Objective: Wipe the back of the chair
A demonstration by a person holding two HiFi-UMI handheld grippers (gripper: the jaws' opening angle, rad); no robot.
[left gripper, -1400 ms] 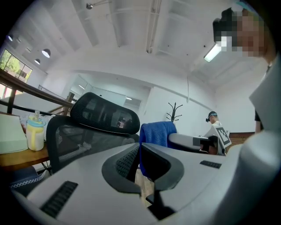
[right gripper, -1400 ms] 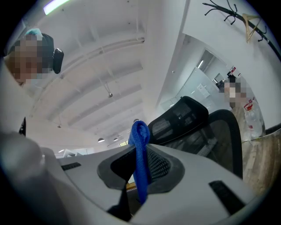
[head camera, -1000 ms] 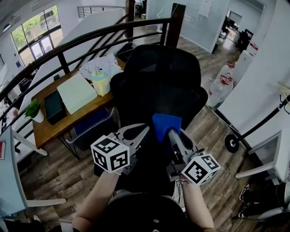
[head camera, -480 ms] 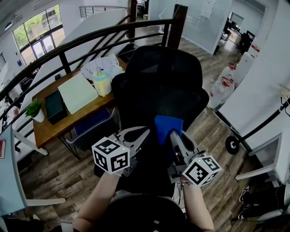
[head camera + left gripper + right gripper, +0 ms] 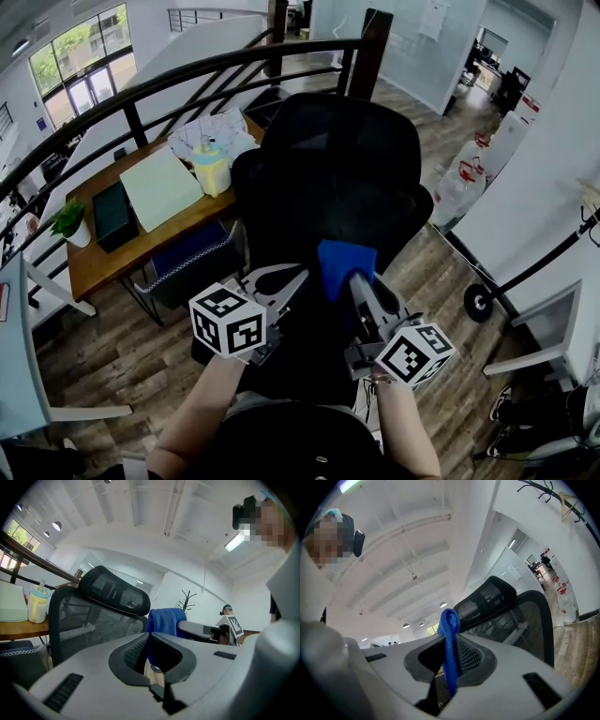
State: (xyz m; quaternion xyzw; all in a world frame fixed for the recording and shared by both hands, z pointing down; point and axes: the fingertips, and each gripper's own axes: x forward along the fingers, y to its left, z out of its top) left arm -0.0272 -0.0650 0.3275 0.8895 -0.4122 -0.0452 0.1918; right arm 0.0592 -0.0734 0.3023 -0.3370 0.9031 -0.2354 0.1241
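The black mesh office chair (image 5: 333, 178) stands in front of me with its back and headrest toward me; it also shows as the chair (image 5: 89, 611) in the left gripper view and the chair (image 5: 511, 616) in the right one. My right gripper (image 5: 354, 277) is shut on a folded blue cloth (image 5: 345, 264), held just before the lower chair back. The cloth (image 5: 450, 644) stands upright between its jaws. My left gripper (image 5: 286, 279) hangs beside it to the left, shut with nothing in it, jaws together (image 5: 149, 656).
A wooden desk (image 5: 141, 234) with a green folder (image 5: 157, 189), a yellow-lidded bottle (image 5: 211, 169) and a small plant (image 5: 67, 225) stands left of the chair. A dark railing (image 5: 187, 80) runs behind. Water jugs (image 5: 464, 178) stand at the right wall.
The view has shifted only slightly; the right gripper with the cloth has crept a little toward the chair back. The left gripper has hardly moved.
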